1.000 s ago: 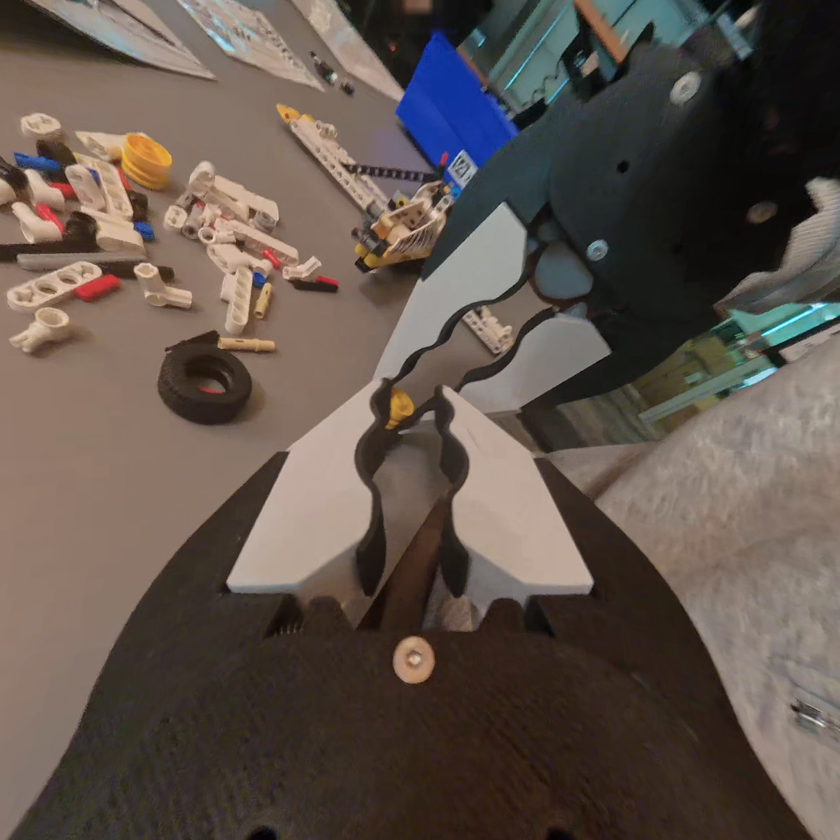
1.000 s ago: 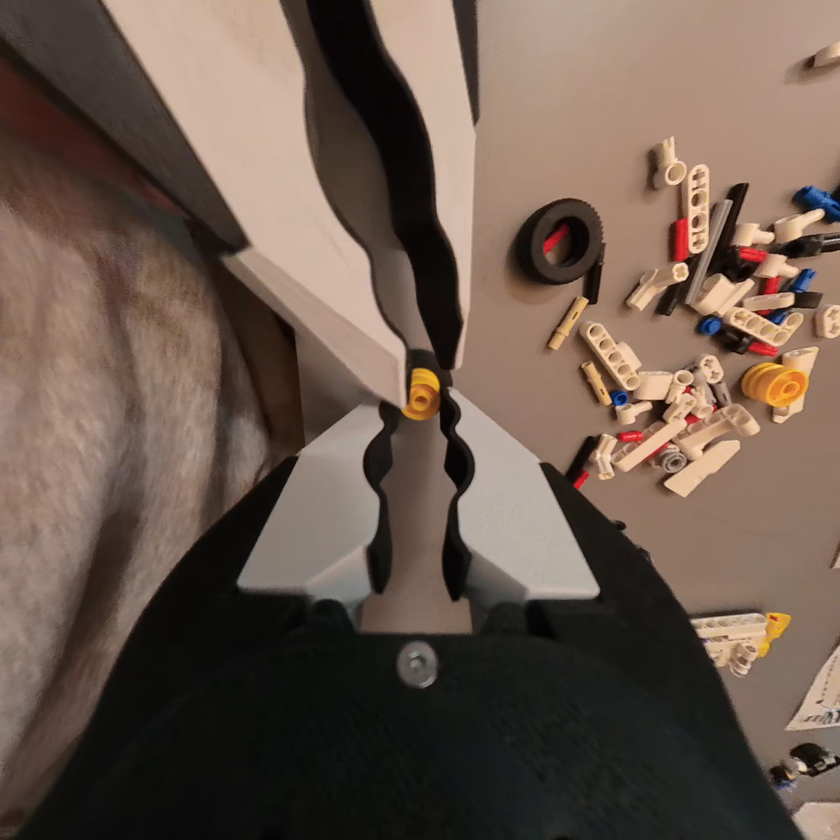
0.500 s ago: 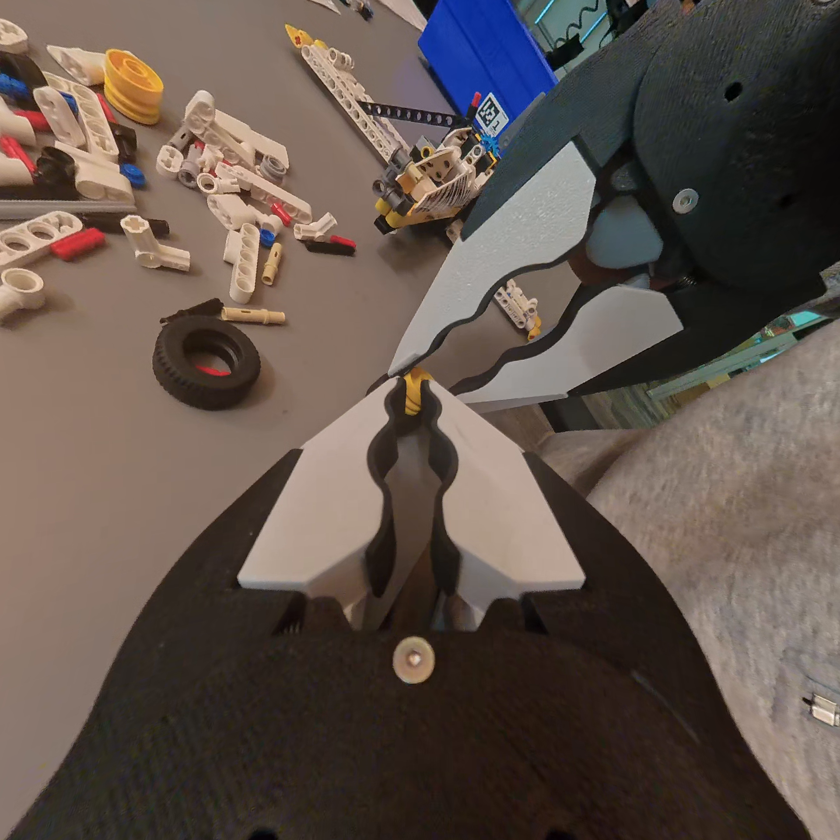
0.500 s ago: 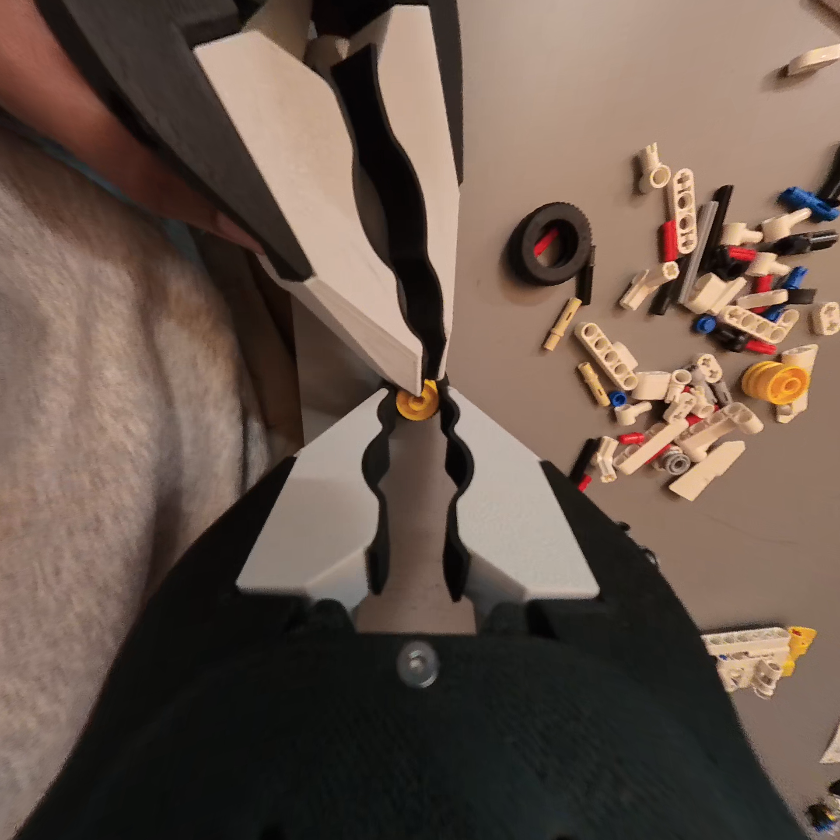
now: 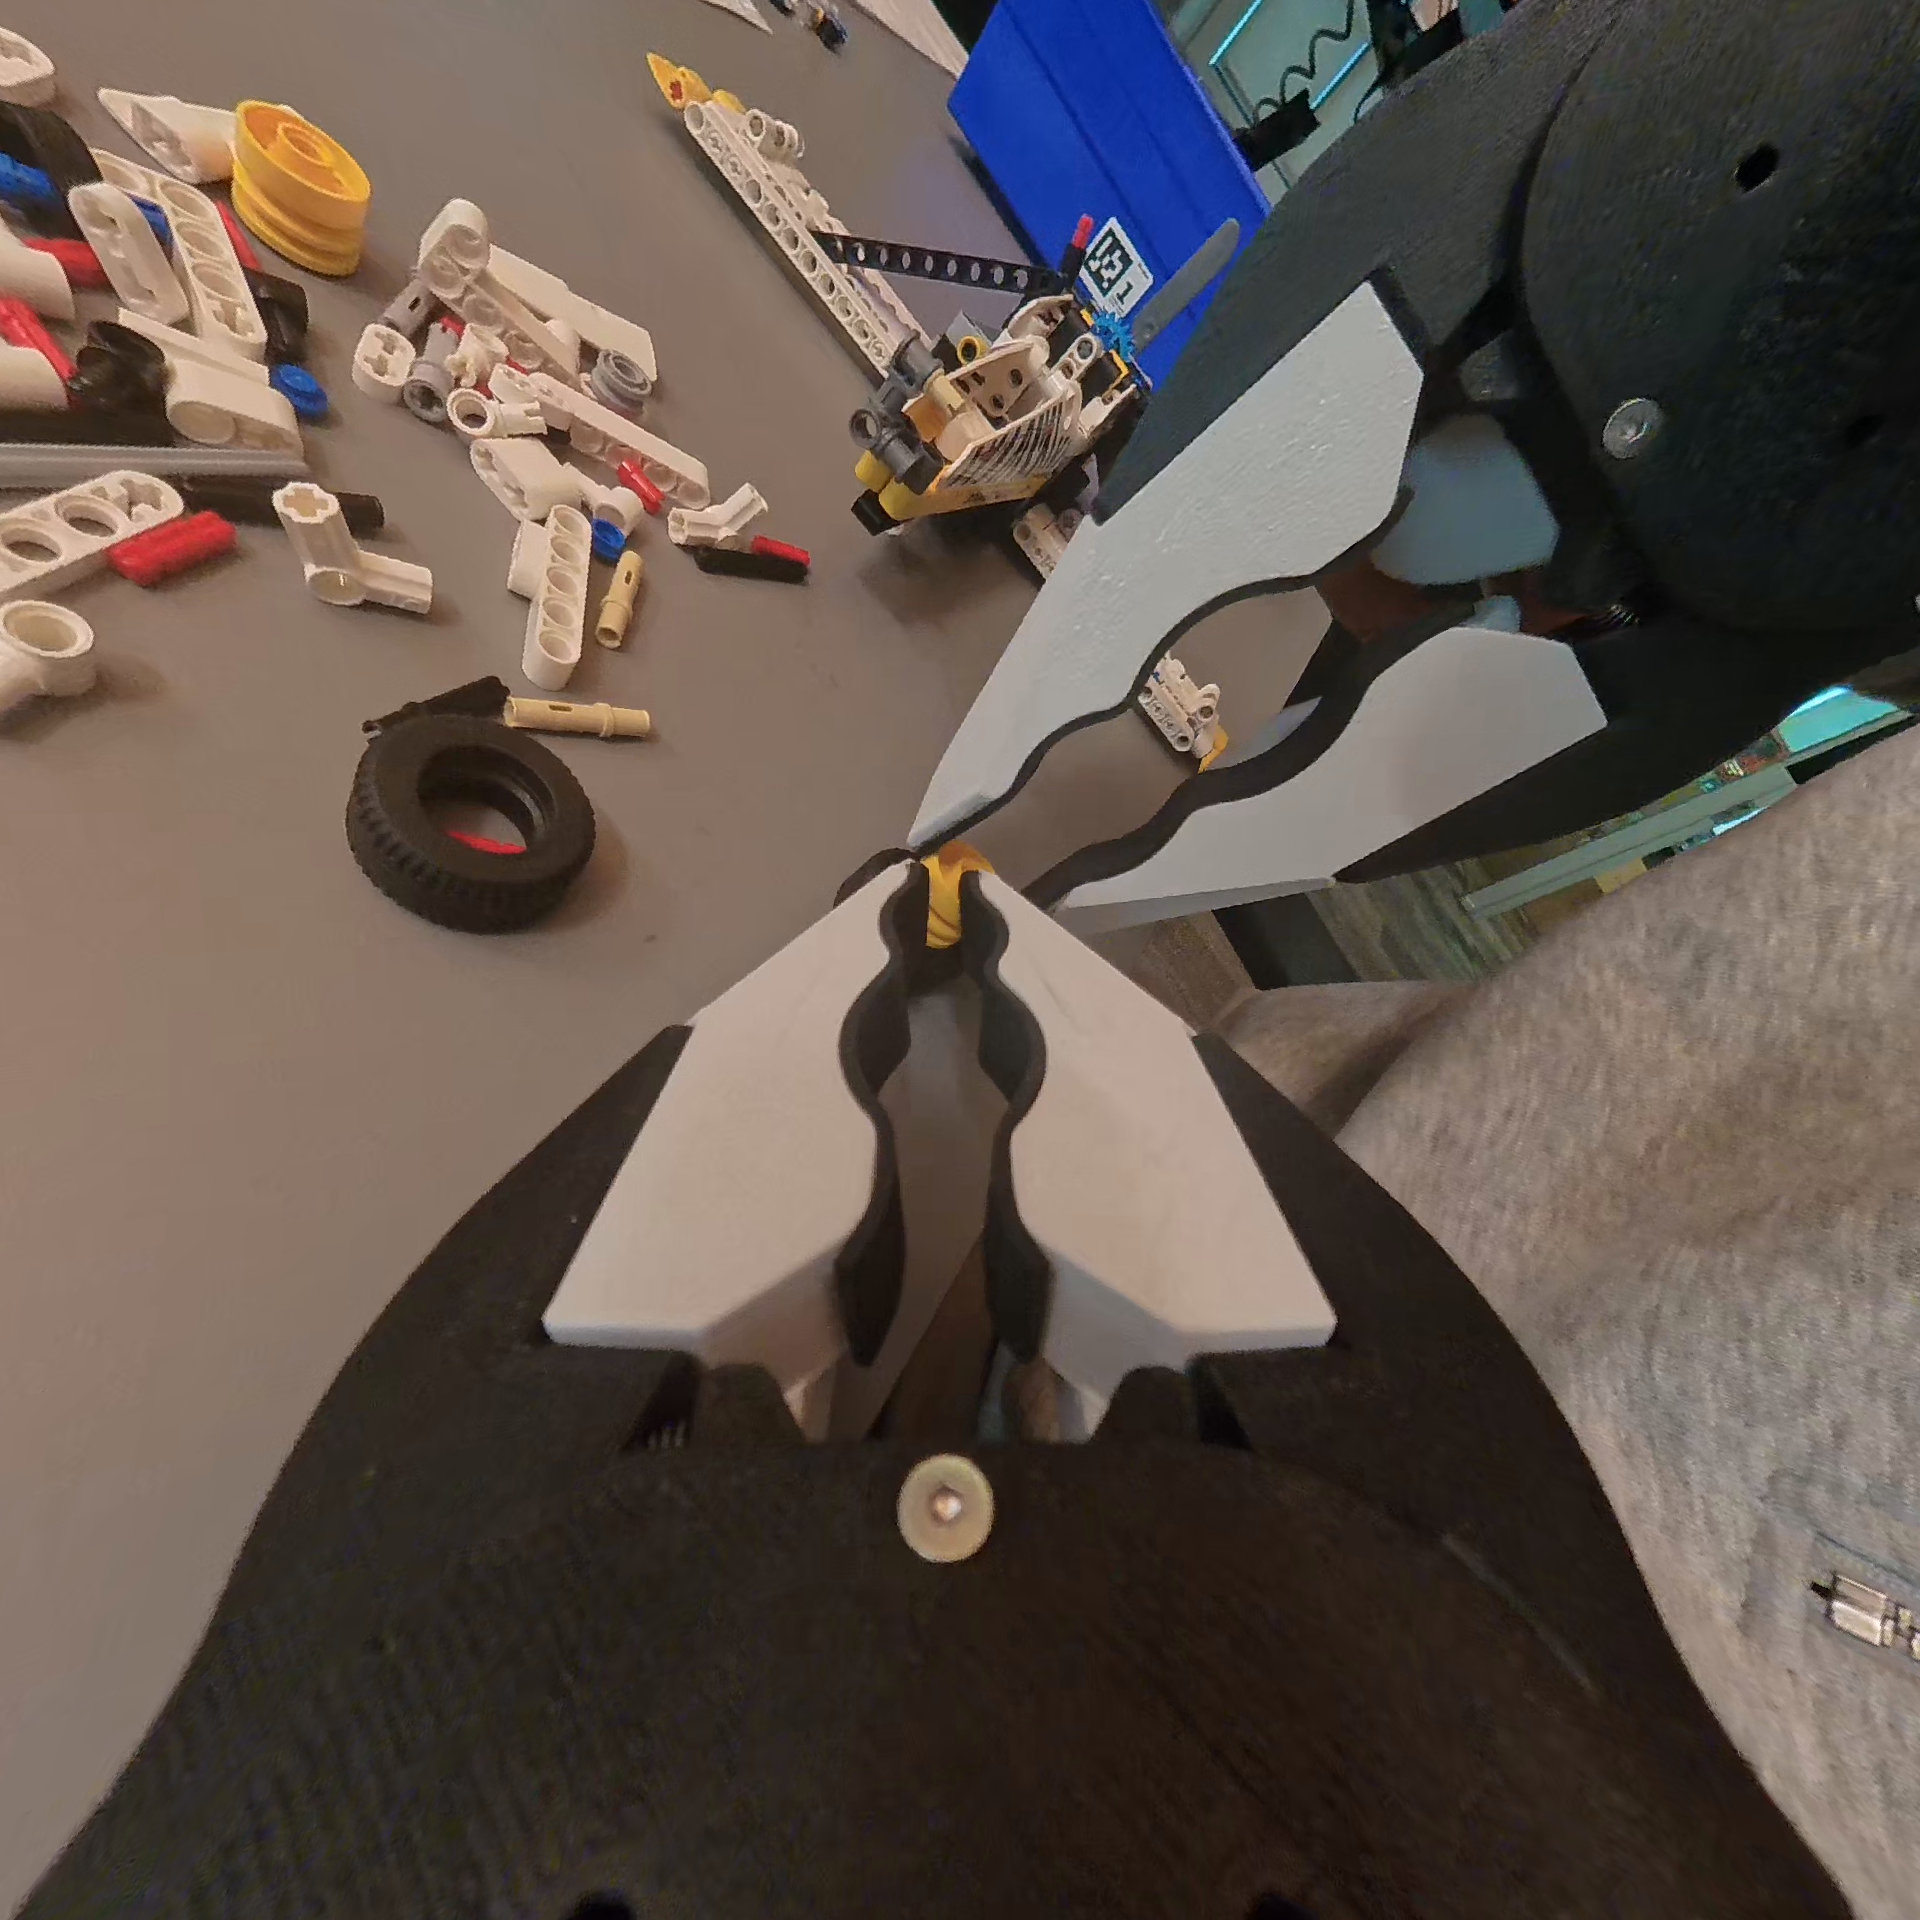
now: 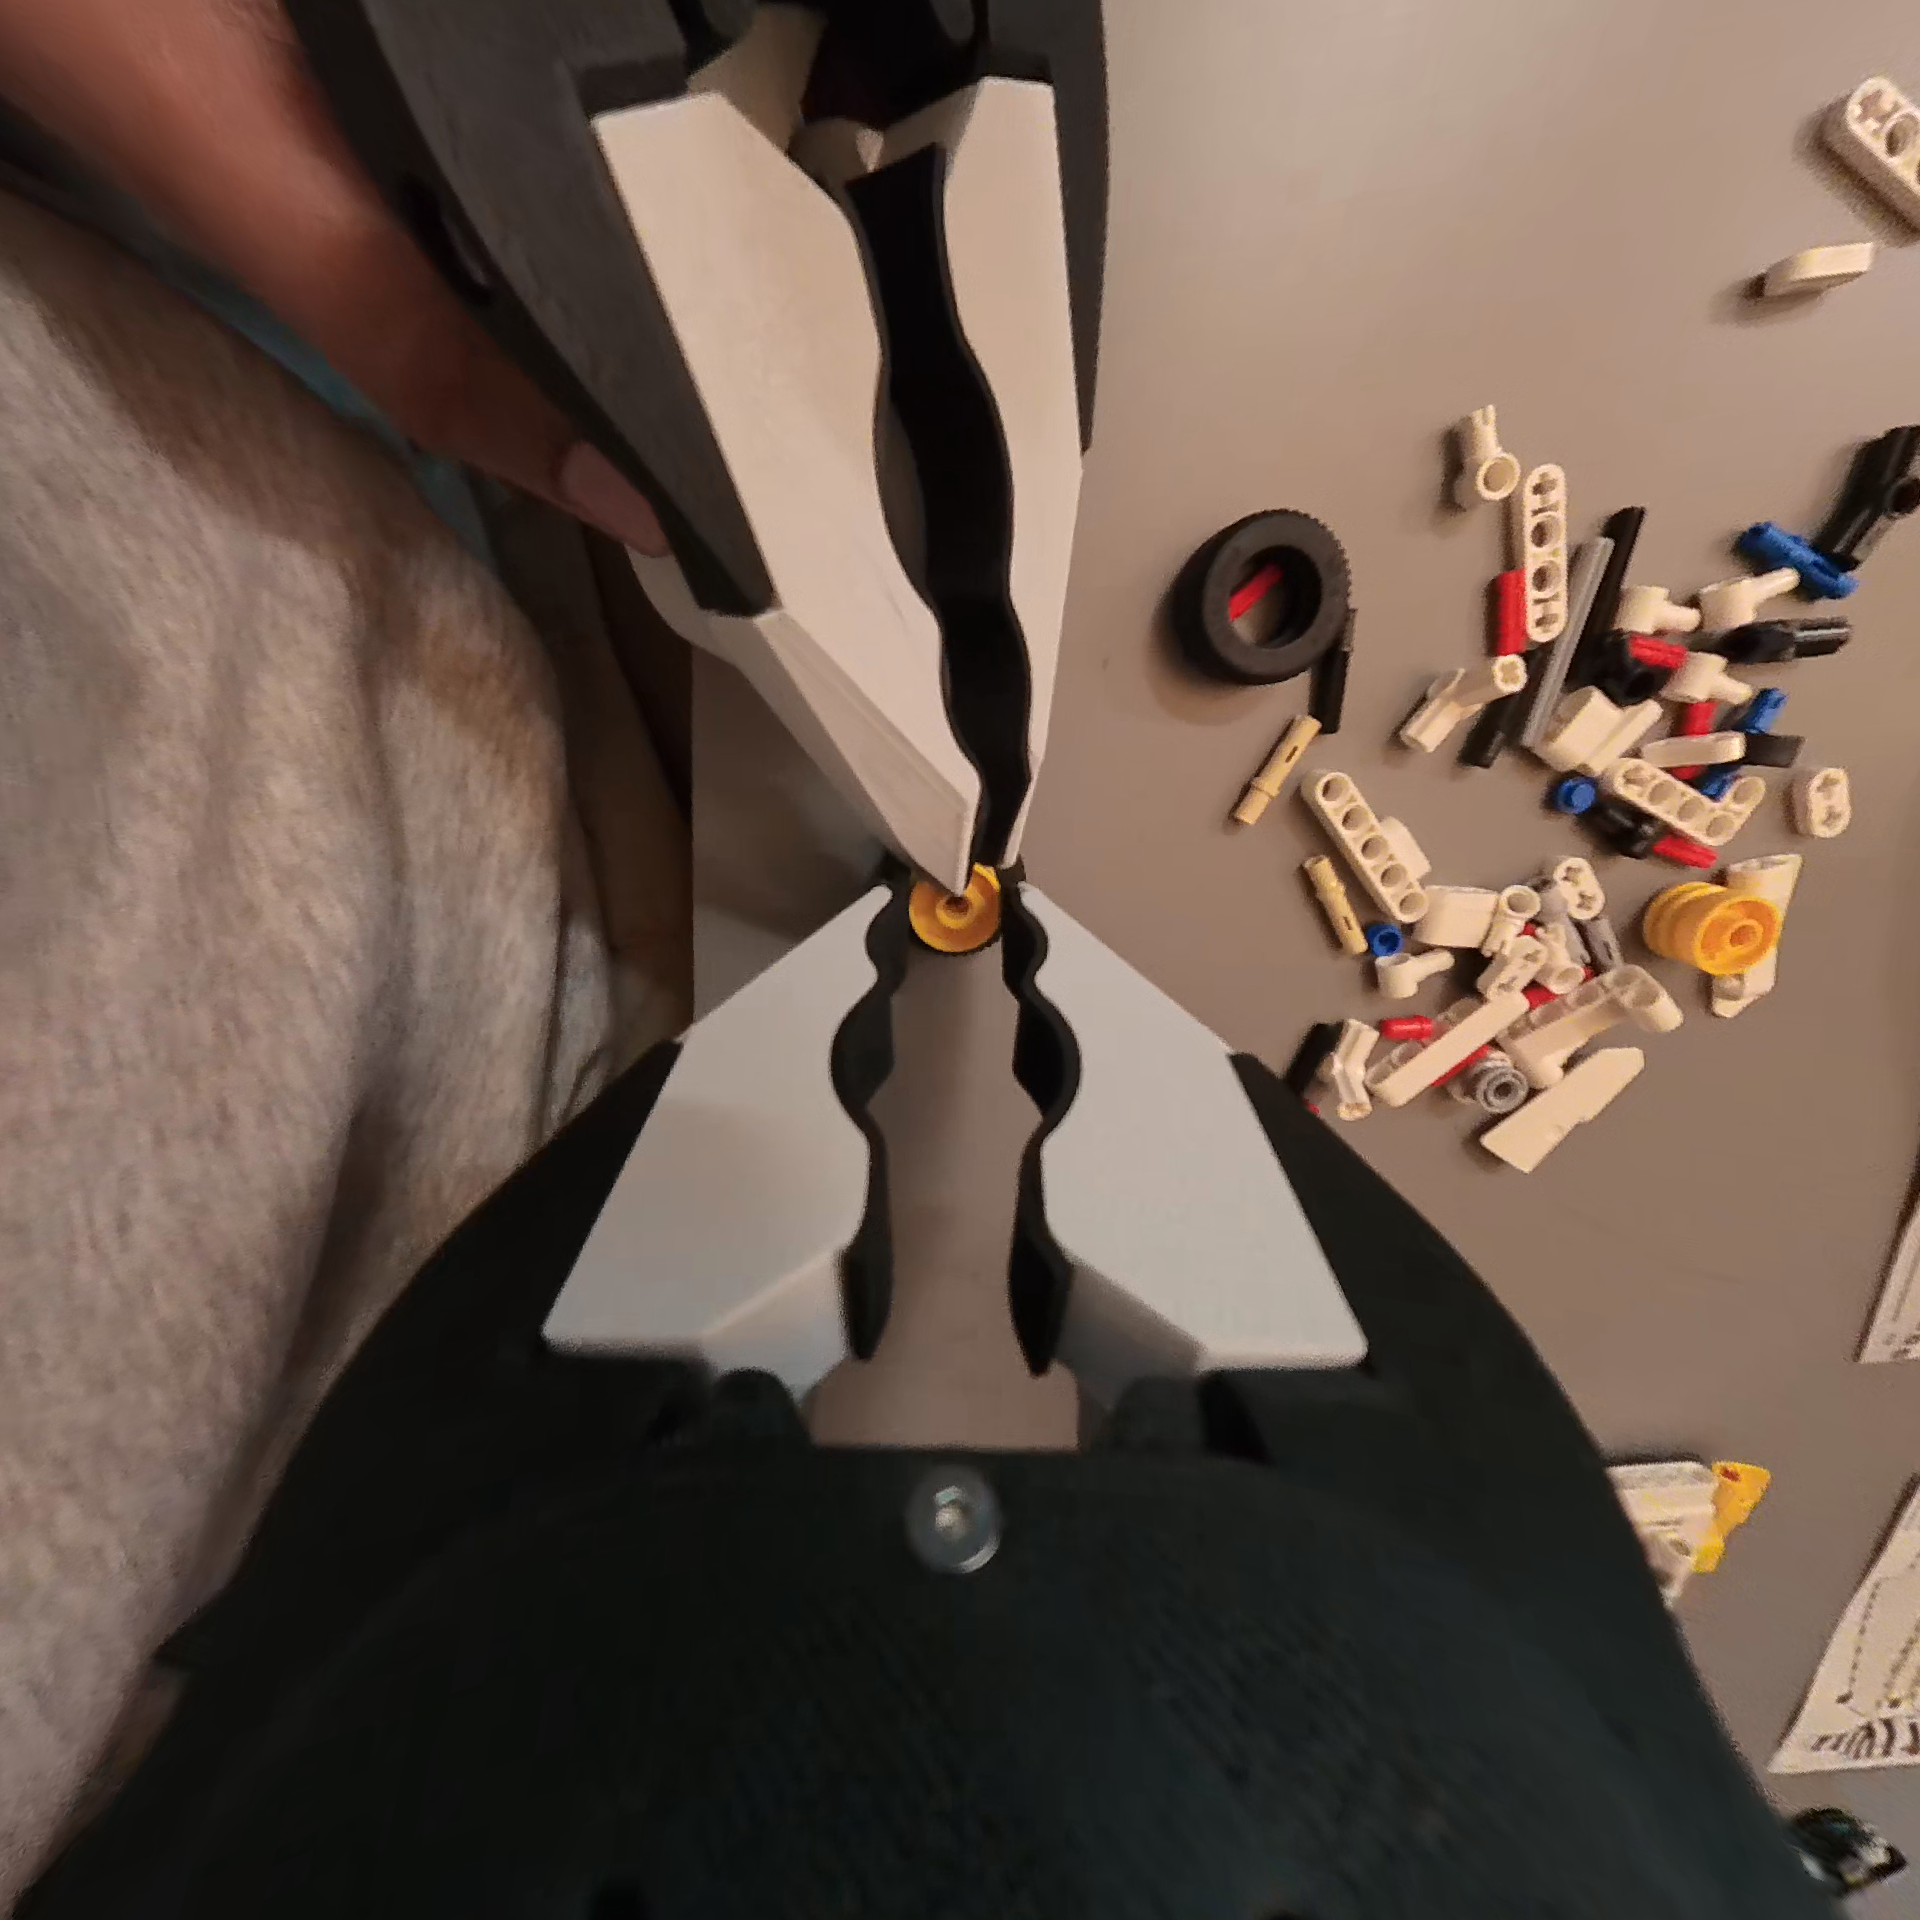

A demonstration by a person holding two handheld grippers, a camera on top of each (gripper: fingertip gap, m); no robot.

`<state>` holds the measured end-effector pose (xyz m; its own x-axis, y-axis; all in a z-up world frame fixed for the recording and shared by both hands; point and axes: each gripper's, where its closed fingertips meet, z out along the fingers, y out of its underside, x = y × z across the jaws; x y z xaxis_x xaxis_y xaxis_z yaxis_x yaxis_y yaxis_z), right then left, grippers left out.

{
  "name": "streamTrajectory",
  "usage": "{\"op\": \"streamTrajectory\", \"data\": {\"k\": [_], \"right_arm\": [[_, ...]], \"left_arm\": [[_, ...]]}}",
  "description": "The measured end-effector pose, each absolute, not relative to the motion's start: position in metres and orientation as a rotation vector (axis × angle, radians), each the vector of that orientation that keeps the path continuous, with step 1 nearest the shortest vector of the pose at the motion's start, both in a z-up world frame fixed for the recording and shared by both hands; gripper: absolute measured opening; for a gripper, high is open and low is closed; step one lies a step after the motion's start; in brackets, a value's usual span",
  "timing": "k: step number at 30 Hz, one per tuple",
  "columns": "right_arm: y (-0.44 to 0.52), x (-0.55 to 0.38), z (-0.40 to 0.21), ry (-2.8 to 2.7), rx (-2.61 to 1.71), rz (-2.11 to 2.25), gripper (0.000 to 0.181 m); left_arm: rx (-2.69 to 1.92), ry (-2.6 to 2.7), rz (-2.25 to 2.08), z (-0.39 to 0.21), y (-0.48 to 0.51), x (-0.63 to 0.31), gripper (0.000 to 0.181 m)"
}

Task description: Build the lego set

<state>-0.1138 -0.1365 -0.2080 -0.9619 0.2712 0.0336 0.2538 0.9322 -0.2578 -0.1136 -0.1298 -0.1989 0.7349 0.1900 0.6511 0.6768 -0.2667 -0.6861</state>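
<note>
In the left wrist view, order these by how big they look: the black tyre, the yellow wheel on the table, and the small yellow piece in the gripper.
1. Black tyre
2. Yellow wheel, though it lies farther from the camera, so its true size may be closer to the tyre's.
3. Small yellow piece, partly hidden in the left gripper.

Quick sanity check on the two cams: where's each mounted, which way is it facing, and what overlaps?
Left wrist view: sits on the left gripper, looks forward and low across the grey table; its own fingers pinch a small yellow piece; grey sleeve at right.
Right wrist view: sits on the right gripper, looks steeply down at the table; its own fingers show, a fingertip upper left.
Shared: the yellow piece, each other's gripper, black tyre, yellow wheel hub.
</note>
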Motion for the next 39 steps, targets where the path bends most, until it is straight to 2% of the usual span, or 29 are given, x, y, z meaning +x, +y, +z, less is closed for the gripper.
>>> {"op": "streamTrajectory", "data": {"k": [20, 33, 39], "right_arm": [[-0.139, -0.114, -0.215, -3.123, -0.309, 0.158, 0.015], [-0.146, -0.117, -0.215, -2.905, -0.282, 0.321, 0.016], [-0.146, -0.120, -0.211, -2.914, -0.583, 0.606, 0.019]], "left_arm": [[-1.944, -0.684, -0.495, -0.208, -0.134, -0.112, 0.007], [-1.949, -0.690, -0.545, -0.210, -0.141, -0.110, 0.006], [-1.941, -0.665, -0.459, -0.208, -0.142, -0.114, 0.004]]}}
